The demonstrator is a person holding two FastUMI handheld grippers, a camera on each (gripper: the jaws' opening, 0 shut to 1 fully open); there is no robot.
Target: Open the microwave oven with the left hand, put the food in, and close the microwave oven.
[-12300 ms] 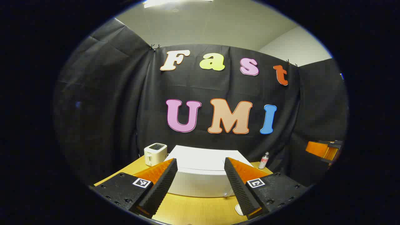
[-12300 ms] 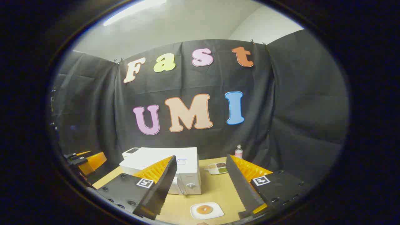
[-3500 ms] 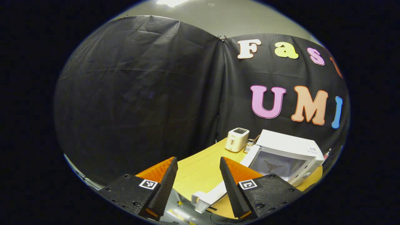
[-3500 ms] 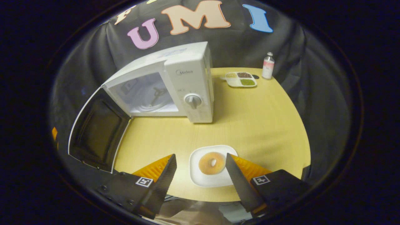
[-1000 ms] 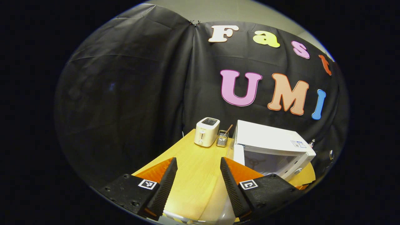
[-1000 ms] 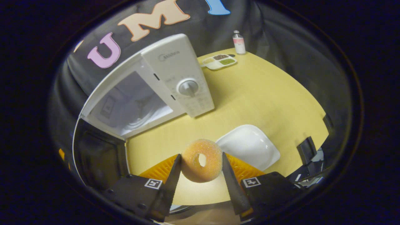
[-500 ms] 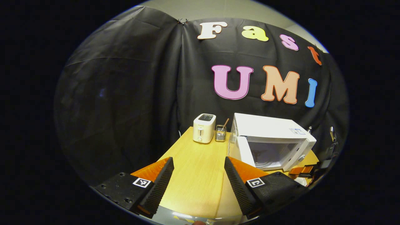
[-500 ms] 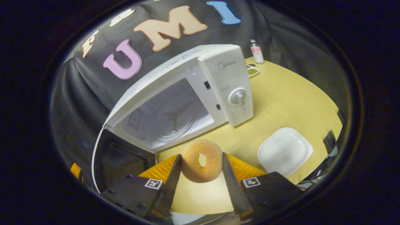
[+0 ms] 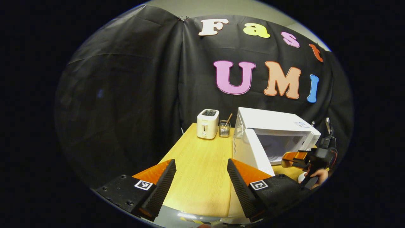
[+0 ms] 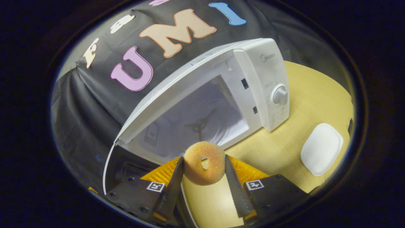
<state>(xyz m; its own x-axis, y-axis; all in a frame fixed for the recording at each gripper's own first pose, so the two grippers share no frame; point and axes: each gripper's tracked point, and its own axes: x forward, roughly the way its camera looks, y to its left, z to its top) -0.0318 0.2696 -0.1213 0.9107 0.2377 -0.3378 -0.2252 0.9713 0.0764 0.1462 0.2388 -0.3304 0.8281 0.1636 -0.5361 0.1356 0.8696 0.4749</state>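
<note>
In front of the open white microwave oven (image 10: 221,95), the right gripper (image 10: 202,177) is clamping a sugared ring doughnut (image 10: 204,163); the left gripper (image 9: 197,186) is hanging wide, empty, over the wooden desk (image 9: 202,158).

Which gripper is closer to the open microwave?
Right. The right hand-held gripper, holding the donut, is at the microwave opening; the left hand-held gripper hangs back, empty.

The white microwave (image 10: 221,95) stands on the worktop (image 10: 303,95) with its door (image 10: 123,171) swung wide open, the pale cavity and its hub bared. A sugared ring doughnut (image 10: 204,162) stands upright on edge, pinched between the right claw (image 10: 202,172) fingers, just before the cavity mouth, perhaps at its sill.
</note>
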